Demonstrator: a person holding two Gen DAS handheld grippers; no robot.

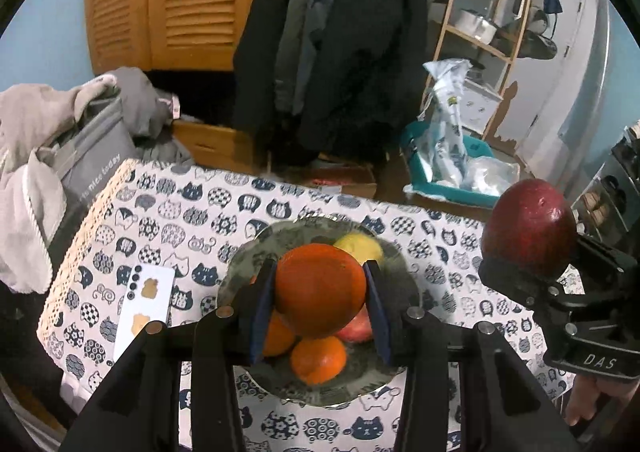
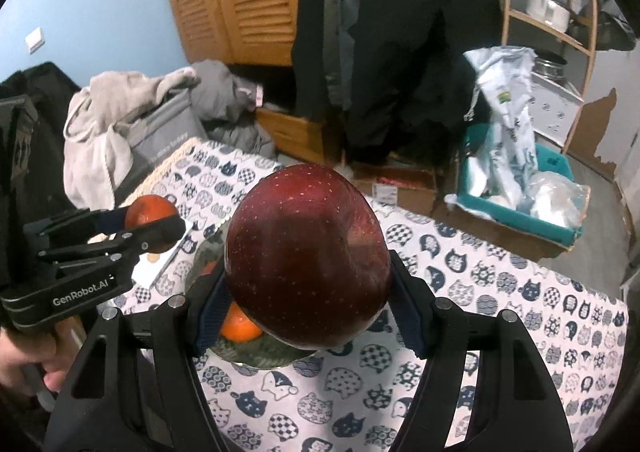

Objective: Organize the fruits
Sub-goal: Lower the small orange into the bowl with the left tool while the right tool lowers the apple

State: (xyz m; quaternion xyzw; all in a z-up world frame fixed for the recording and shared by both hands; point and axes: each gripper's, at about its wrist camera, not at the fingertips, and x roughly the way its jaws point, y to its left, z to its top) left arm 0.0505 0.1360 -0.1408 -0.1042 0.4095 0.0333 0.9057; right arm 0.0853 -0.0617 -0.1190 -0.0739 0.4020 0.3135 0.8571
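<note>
The left gripper (image 1: 320,292) is clamped on an orange (image 1: 320,290), in the middle of the left wrist picture, just above the plate (image 1: 240,276) of fruit. The right gripper (image 2: 308,292) is clamped on a big red apple (image 2: 306,256), filling the middle of its picture. Both fruits look on their way to the plate. Next, each must come down gently onto a free spot, then be let go.
</note>
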